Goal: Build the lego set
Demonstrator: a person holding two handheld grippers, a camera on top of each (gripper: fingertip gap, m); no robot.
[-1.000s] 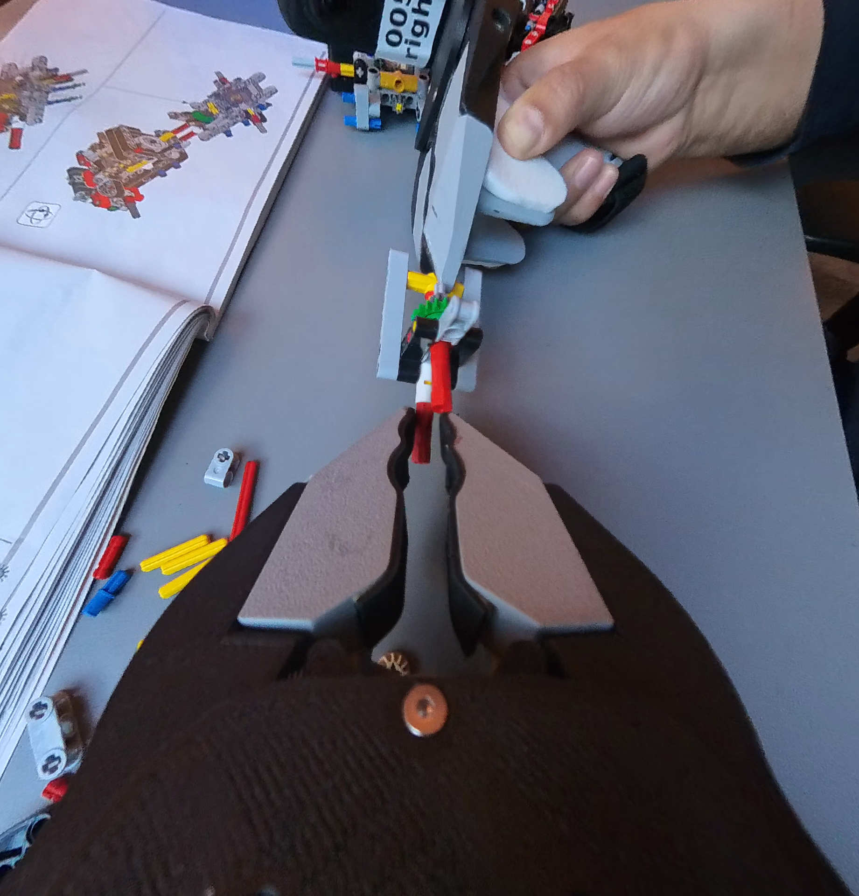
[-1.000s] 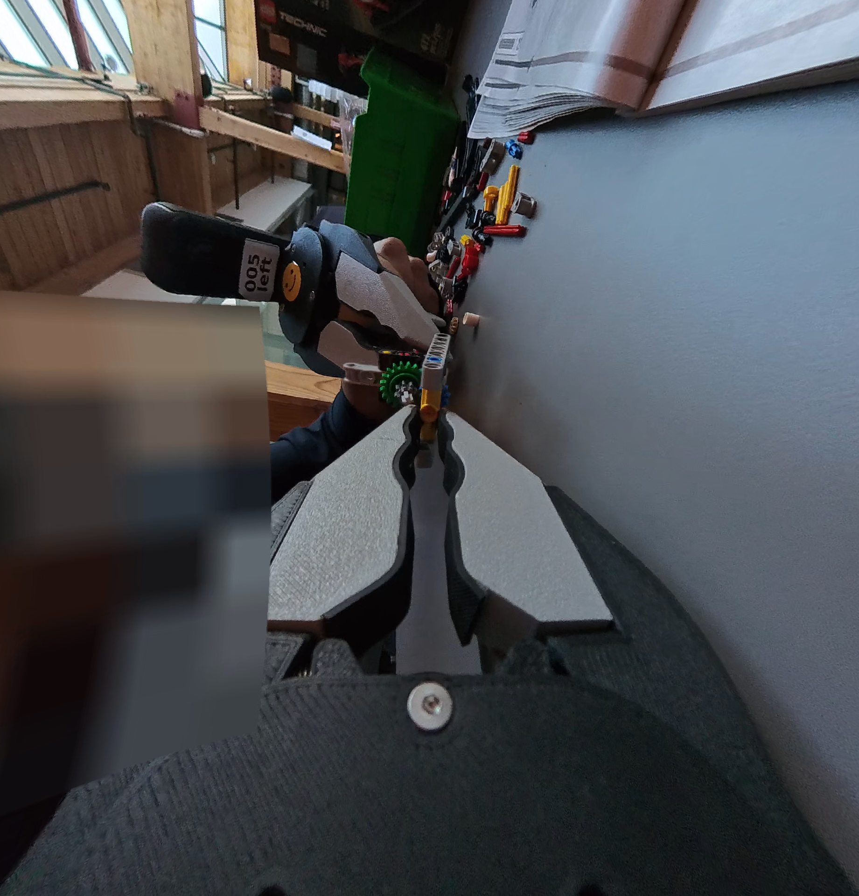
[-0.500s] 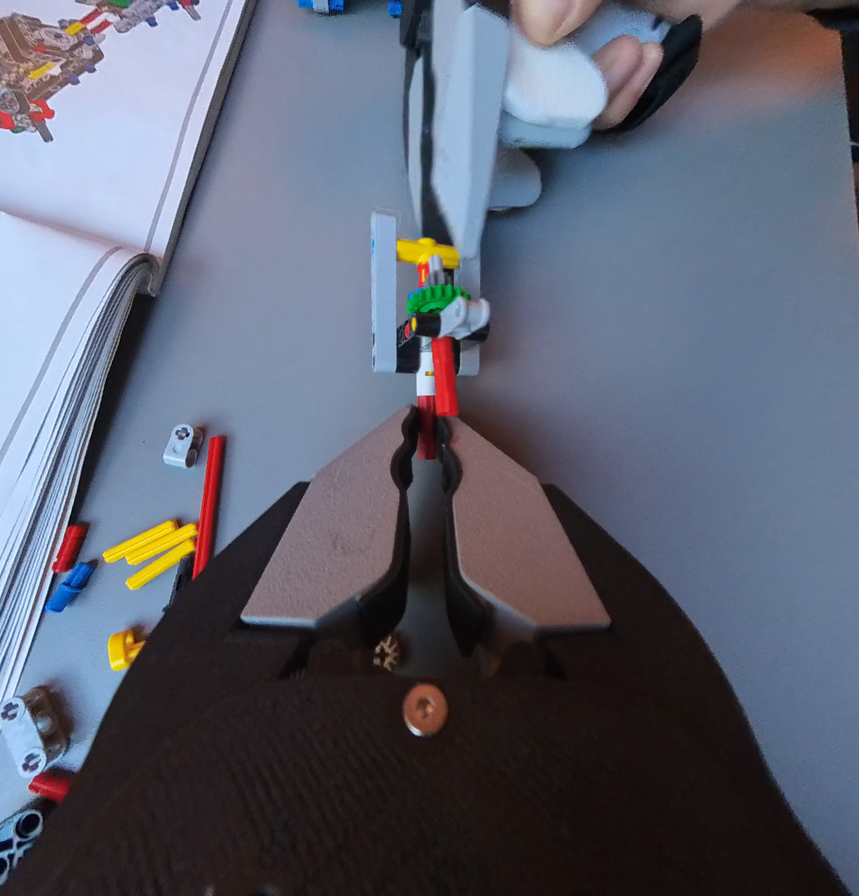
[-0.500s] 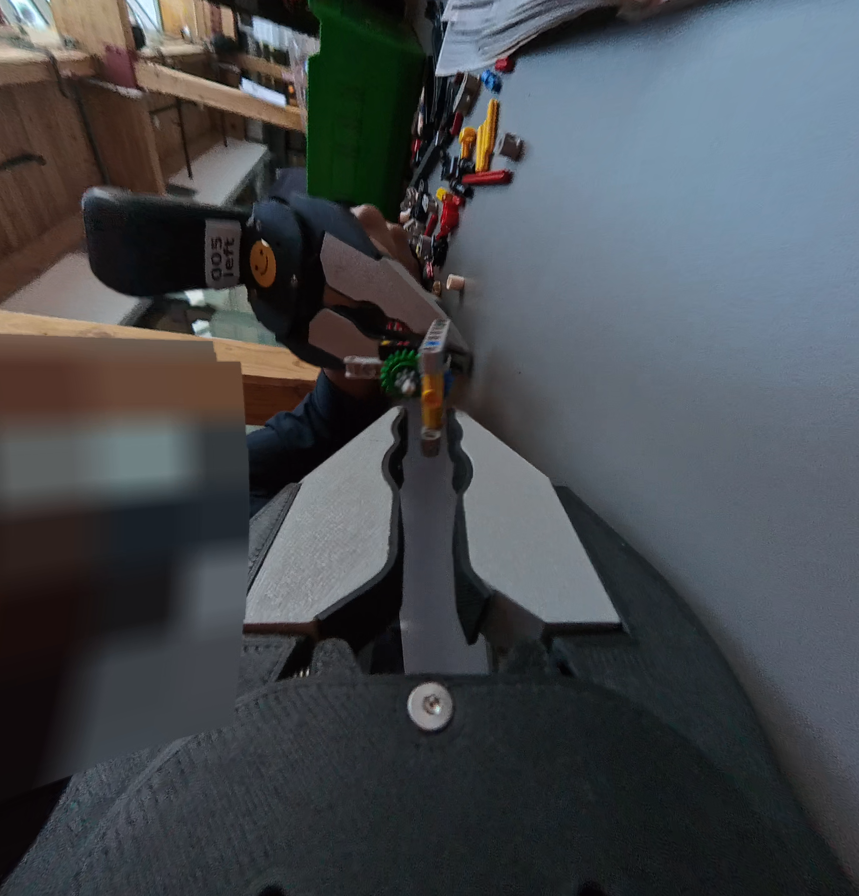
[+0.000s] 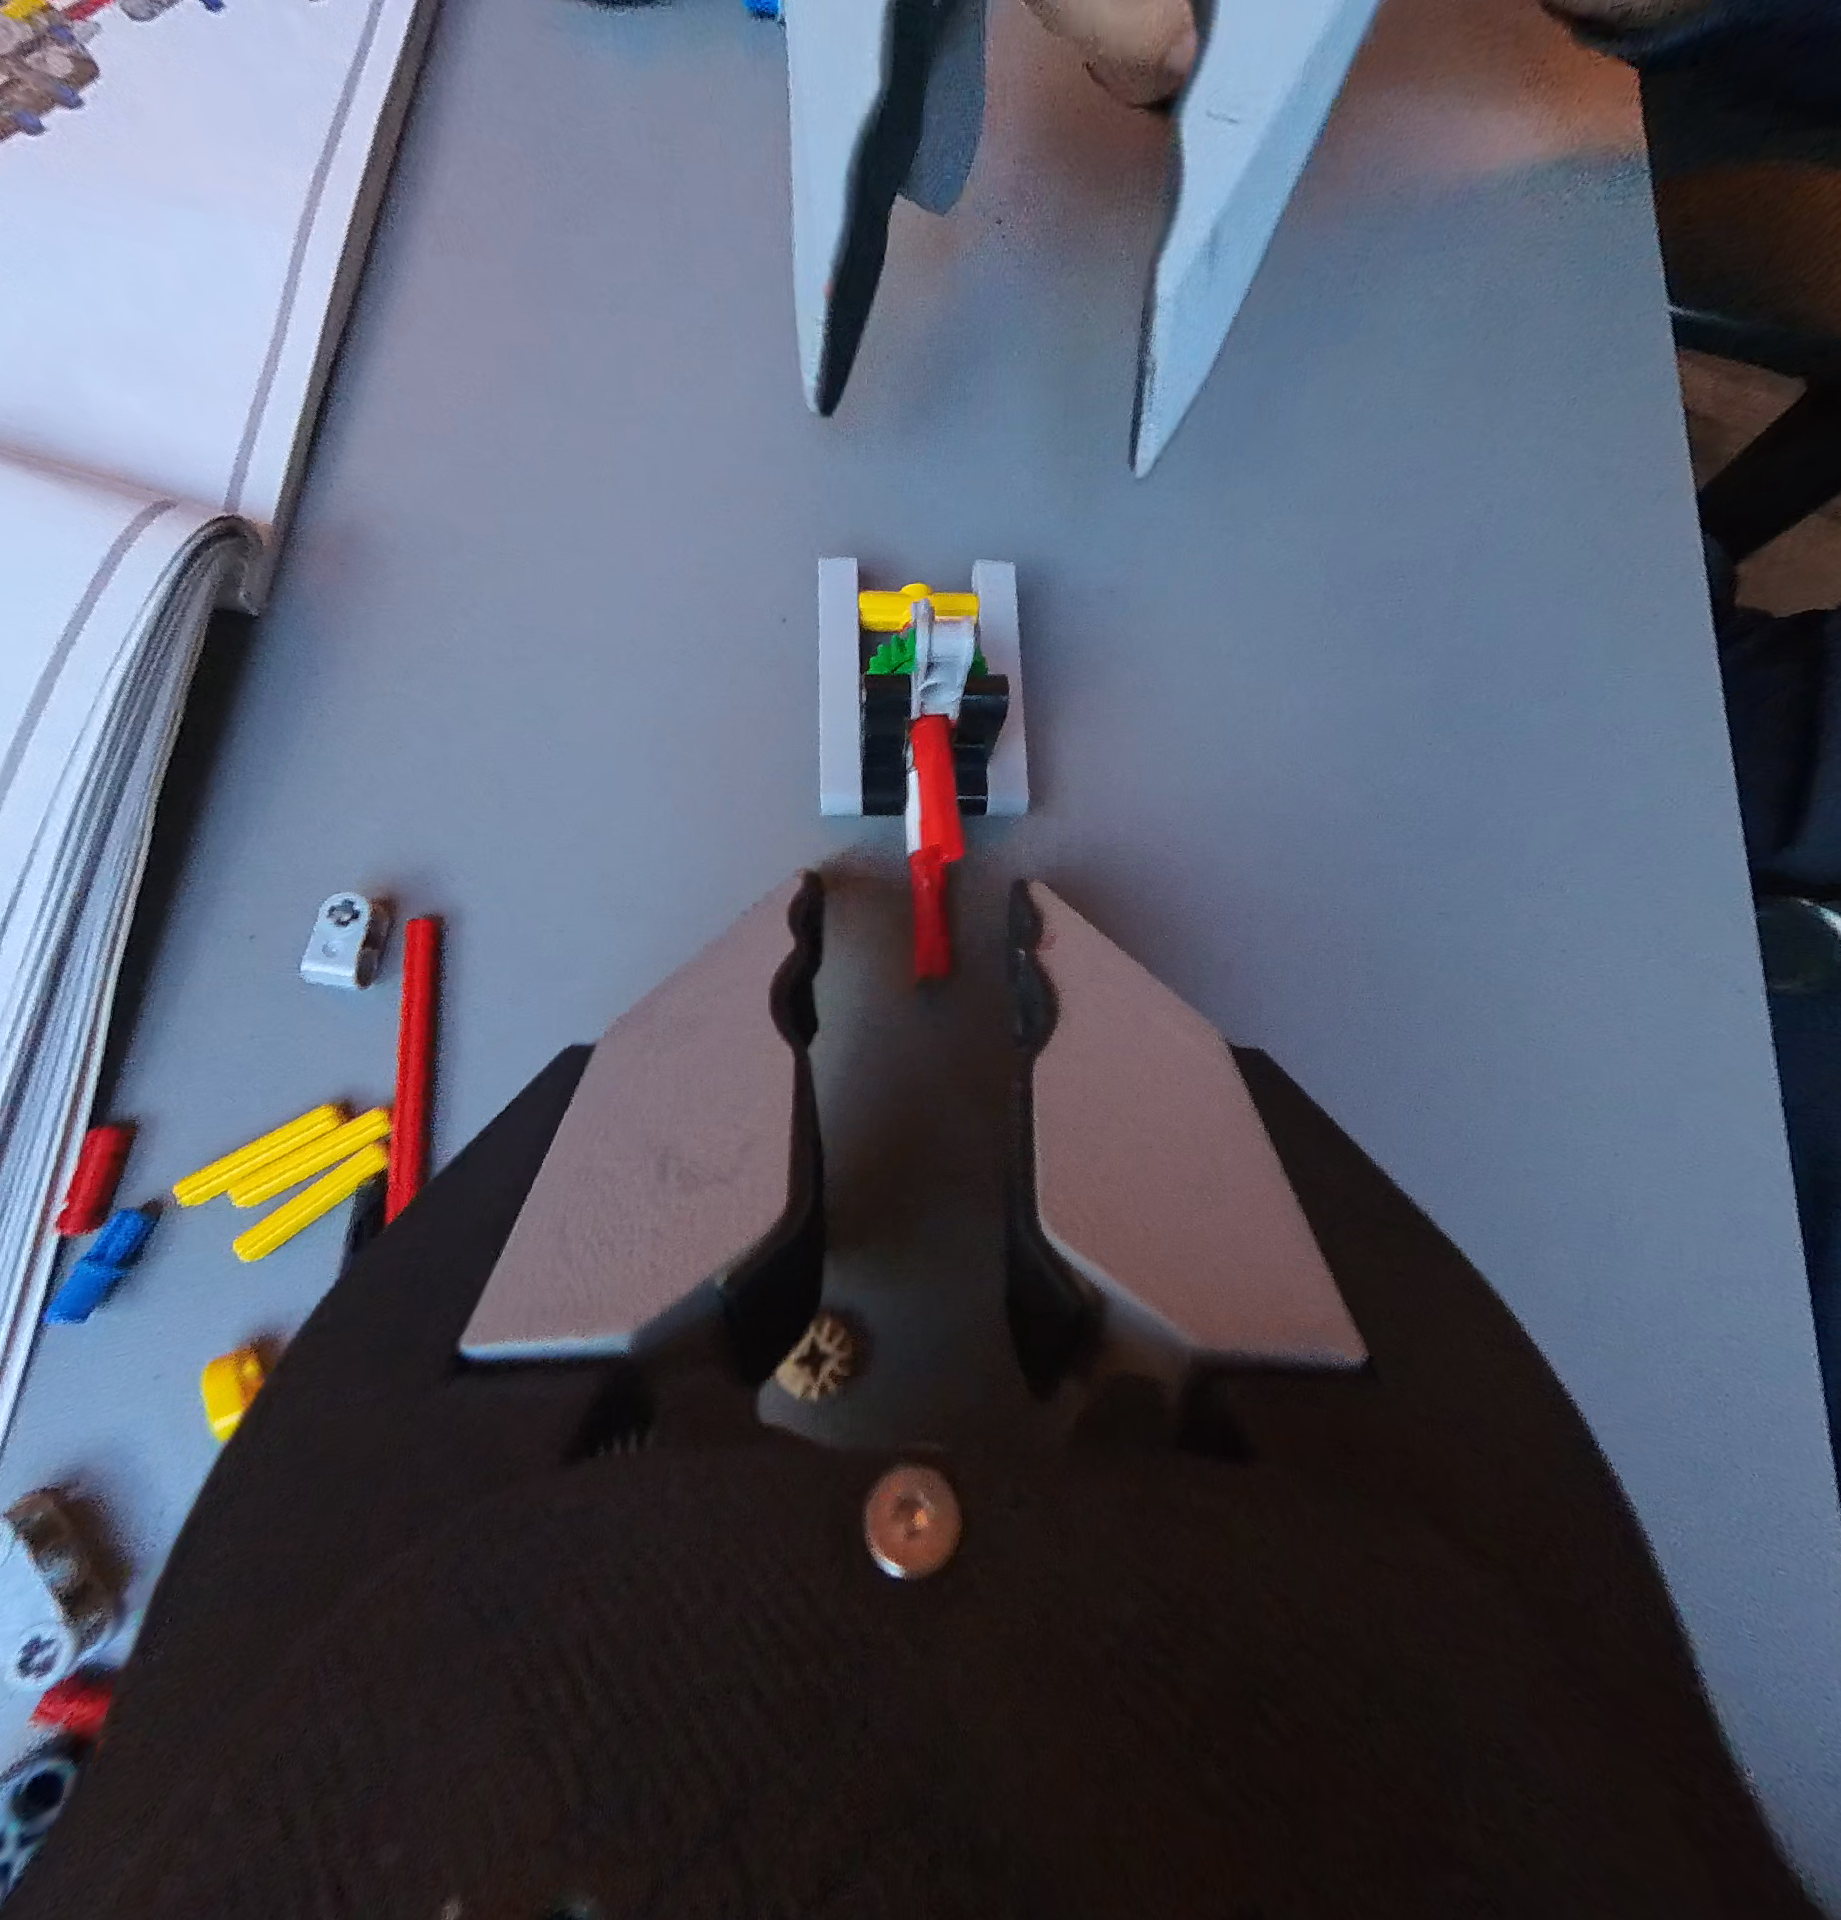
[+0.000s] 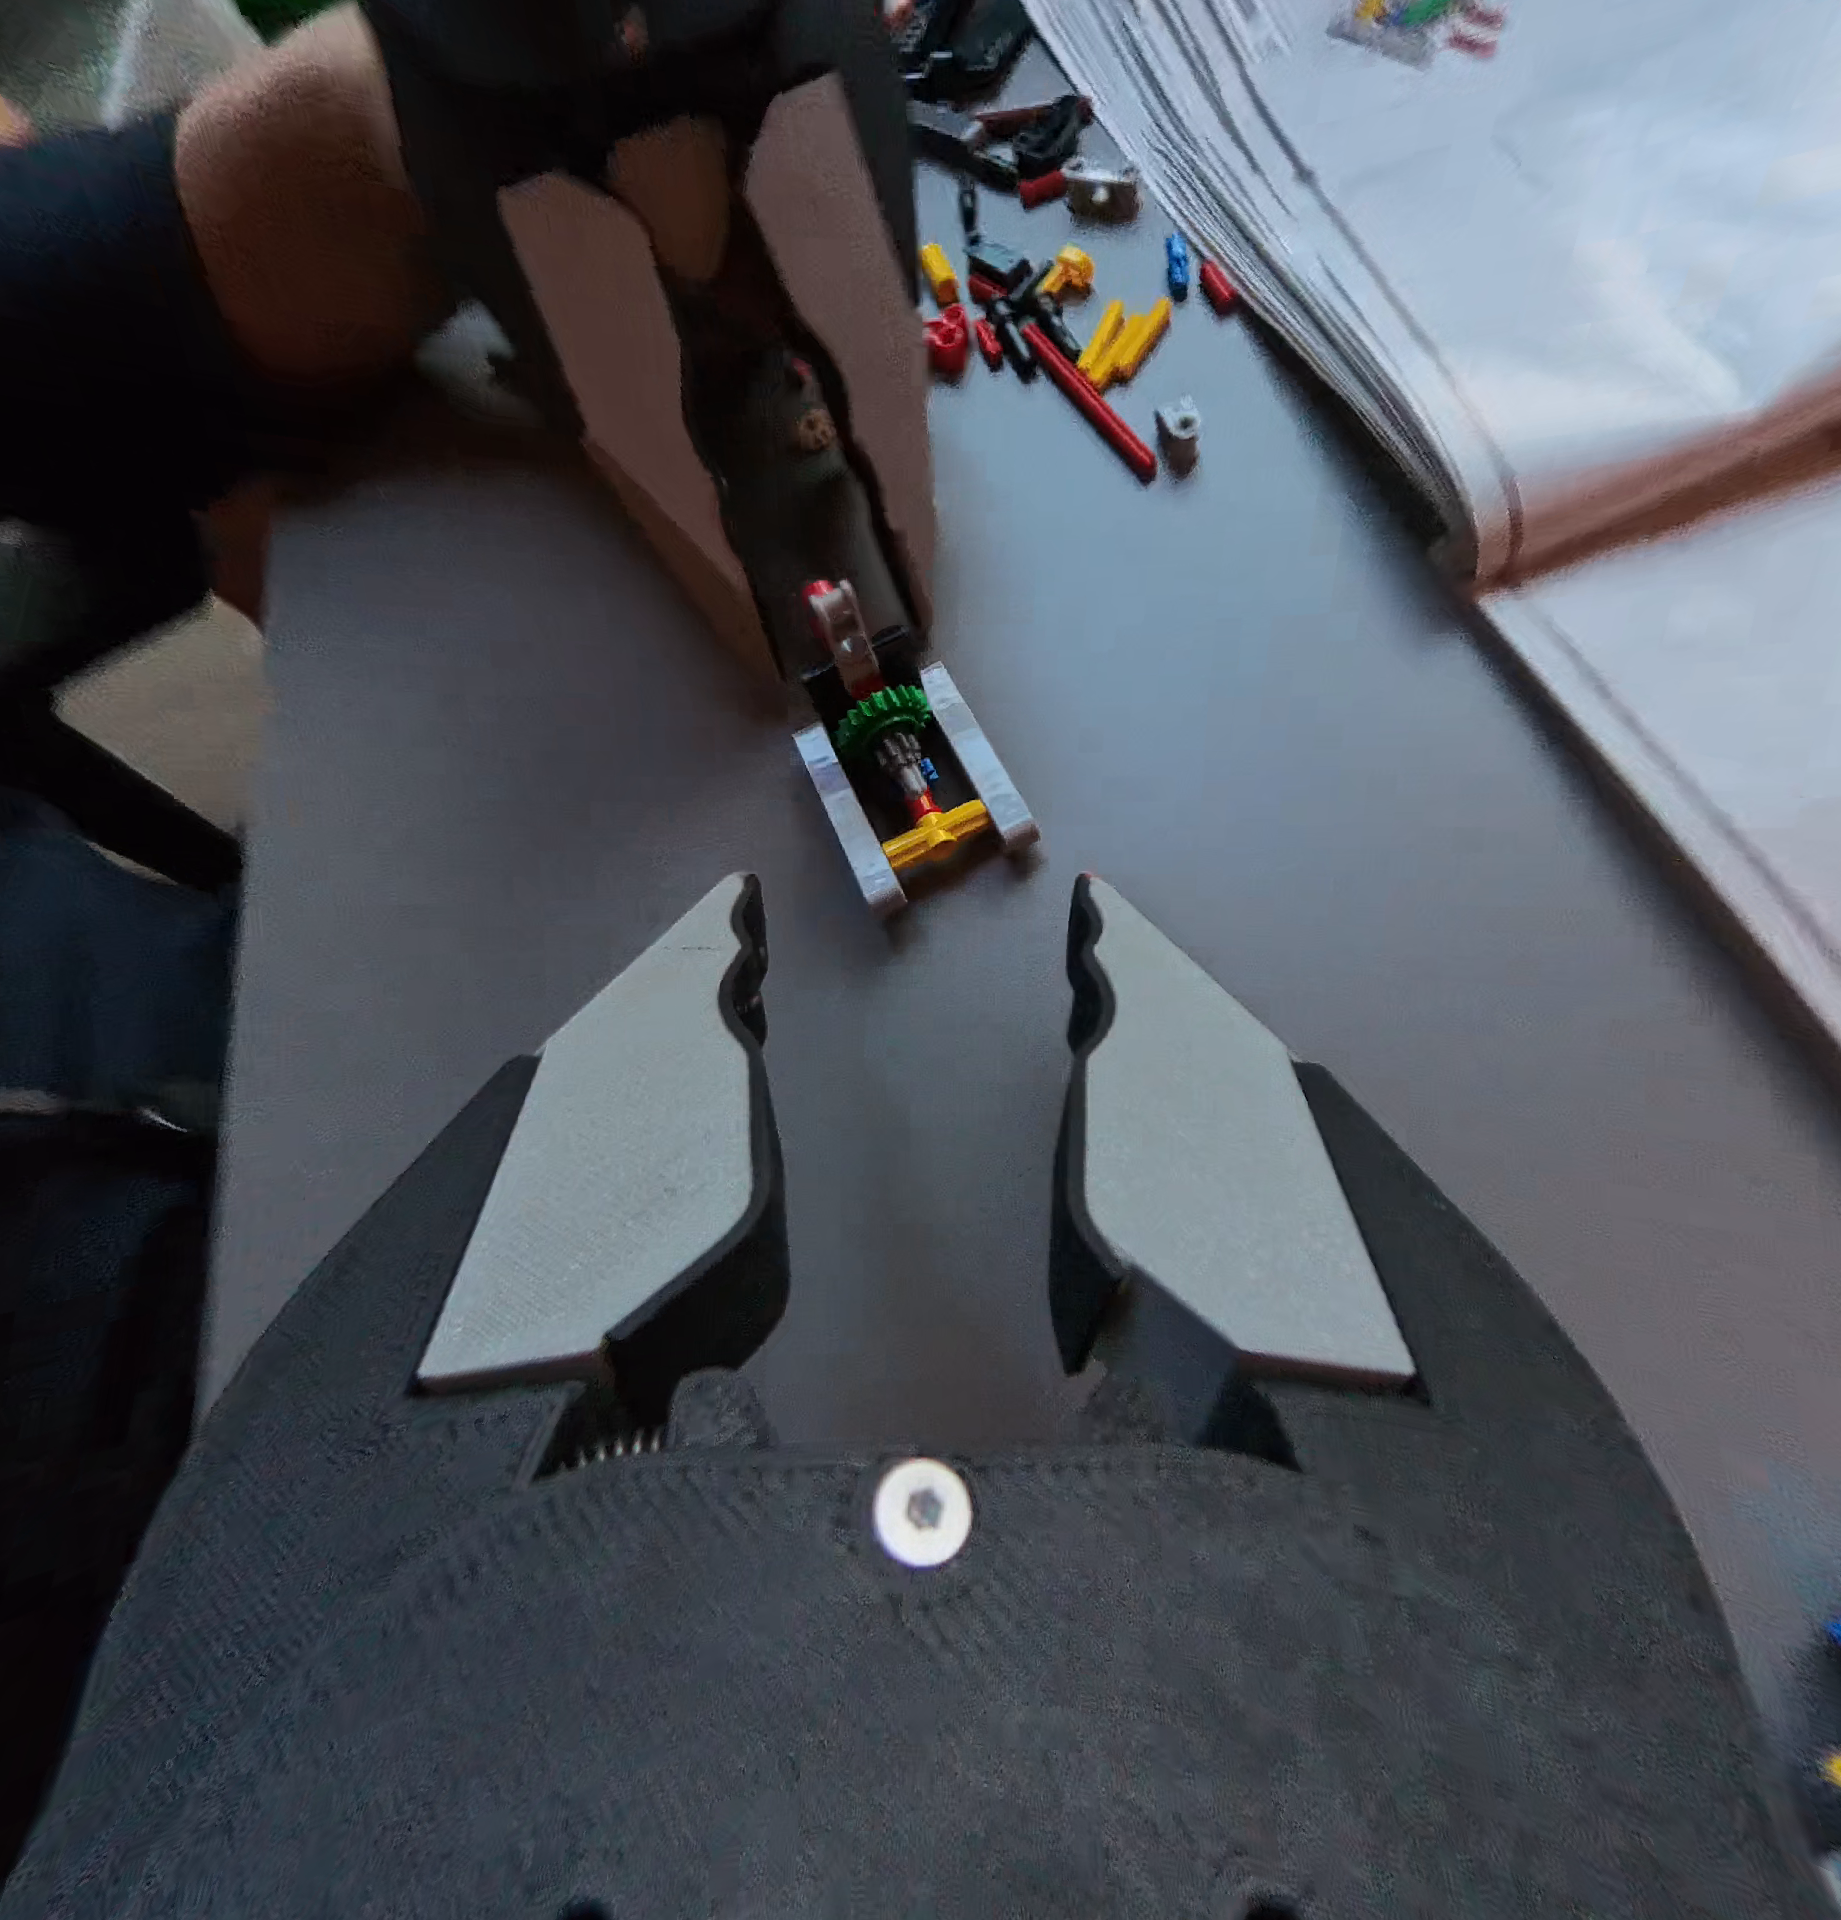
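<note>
Both grippers are now standing open, having let go of the small brick assembly (image 5: 921, 691), which is resting on the grey table (image 5: 1363, 727) between them (its red axle (image 5: 934, 914) is poking, untouched, between the left gripper (image 5: 914, 904) fingertips), while the right gripper (image 6: 916, 899) is hovering just short of it.

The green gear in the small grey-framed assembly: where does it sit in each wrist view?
Left wrist view: green gear just above centre, mostly hidden behind a grey connector.
Right wrist view: green gear above centre, at the frame's far end.
Shared landmark: the yellow cross-piece spanning the frame's other end.
</note>
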